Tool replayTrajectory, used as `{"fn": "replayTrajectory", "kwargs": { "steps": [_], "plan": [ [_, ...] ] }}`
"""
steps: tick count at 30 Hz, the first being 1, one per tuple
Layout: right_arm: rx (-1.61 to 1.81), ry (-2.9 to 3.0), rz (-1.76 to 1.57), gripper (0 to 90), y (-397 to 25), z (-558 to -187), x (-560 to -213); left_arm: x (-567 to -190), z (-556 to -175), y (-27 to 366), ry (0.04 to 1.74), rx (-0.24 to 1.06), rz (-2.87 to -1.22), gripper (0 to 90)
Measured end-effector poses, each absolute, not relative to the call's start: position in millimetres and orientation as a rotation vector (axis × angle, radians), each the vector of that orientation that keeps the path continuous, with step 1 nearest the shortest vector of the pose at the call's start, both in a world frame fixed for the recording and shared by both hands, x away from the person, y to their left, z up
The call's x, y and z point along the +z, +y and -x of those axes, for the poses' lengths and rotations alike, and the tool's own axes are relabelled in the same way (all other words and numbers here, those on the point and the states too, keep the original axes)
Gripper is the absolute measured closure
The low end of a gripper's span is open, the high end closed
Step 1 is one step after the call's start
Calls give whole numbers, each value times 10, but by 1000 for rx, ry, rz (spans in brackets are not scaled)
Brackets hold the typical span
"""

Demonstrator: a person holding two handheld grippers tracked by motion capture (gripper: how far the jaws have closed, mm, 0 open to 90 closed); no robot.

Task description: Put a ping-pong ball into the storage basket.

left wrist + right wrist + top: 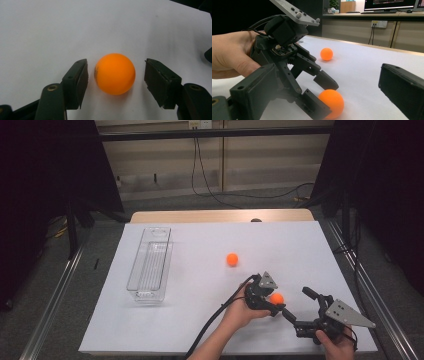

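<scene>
— Why is the clear bin [149, 266] parked at the counter's [300, 250] left?
— Probably for the balls. My left gripper [270, 304] straddles the near ball [115, 73], jaws apart, not pinching; my right gripper [296, 305] waits open.

high overview, two close views, shared ball [276, 298]

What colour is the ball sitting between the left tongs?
The ball is plain bright orange, with a small dark mark on one side; the left gripper view shows it best.
</scene>
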State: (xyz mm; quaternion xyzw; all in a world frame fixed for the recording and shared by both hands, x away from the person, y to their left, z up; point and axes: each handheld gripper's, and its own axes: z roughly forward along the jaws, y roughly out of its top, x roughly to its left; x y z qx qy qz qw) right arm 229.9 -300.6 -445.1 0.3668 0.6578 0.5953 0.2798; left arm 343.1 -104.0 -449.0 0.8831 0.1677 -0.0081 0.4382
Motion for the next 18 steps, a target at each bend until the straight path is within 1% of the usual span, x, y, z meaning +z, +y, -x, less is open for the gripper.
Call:
{"fn": "replayTrajectory", "kwargs": {
  "steps": [18],
  "plan": [
    [1599, 1763, -984, 20, -3009, -2298, -4448, -4533, -3434, -1079, 429, -44, -2210, 448]
  ]
}}
